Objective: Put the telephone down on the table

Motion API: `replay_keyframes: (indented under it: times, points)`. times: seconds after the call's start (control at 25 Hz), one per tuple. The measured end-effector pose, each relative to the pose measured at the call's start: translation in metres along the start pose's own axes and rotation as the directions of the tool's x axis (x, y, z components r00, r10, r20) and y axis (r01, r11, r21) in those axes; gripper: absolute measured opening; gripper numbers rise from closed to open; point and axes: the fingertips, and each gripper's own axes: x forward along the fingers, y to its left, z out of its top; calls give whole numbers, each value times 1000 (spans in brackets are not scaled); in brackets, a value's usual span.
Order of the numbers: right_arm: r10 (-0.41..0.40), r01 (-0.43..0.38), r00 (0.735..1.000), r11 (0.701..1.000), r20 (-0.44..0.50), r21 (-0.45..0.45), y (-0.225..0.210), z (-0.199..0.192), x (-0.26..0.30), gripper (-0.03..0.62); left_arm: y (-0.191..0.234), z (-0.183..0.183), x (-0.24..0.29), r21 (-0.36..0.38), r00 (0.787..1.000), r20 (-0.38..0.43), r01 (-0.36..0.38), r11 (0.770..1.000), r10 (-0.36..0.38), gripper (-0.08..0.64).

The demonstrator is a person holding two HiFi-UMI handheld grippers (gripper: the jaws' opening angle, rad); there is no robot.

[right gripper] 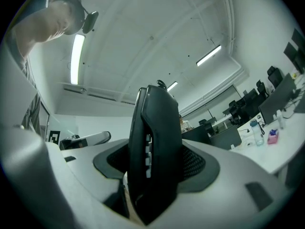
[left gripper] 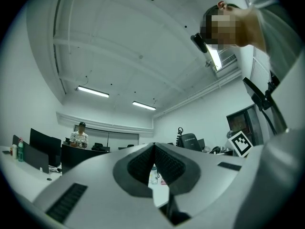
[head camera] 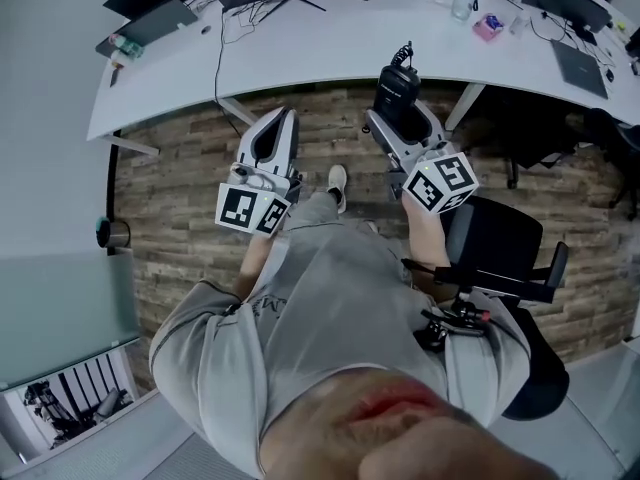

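While a curved white table [head camera: 330, 53] spans an office over a brick-patterned floor [head camera: 180, 218], a person stands short of its near edge, both tools held out in front of the torso and tilted upward. The white left gripper [head camera: 284, 118] has its jaws pressed together on nothing. Only its own view catches a person in a striped shirt [left gripper: 79, 136] behind dark monitors [left gripper: 43, 149] under ceiling strip lights [left gripper: 93, 91]. The white right gripper [head camera: 400, 103] pinches the black telephone [head camera: 397, 86] upright, off the table, by that near edge. Only its own view shows pale buttons [right gripper: 147, 149] down the telephone's side. A black office chair [head camera: 500, 238] stands at right.
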Motion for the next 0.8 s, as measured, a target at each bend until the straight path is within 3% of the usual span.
replay_keyframes:
  times: [0.2,0.6,0.72,0.8]
  points:
    - [-19,19,1000,1000,11,-16,-3,-2,-4,290,2,-6,11,-2,999,17,31,1000,-31,9]
    - [-6,6,1000,1000,10,-30,-23,-18,13,290,31,-44,28,10,999,40,-3,1000,3,10]
    - [7,-7,1000,999,2,-33,-28,-21,29,290,38,-52,39,28,999,40,10,1000,-11,11]
    - [9,-10,1000,1000,-11,-24,-33,-21,65,290,65,-52,56,8,999,39,27,1000,-27,11]
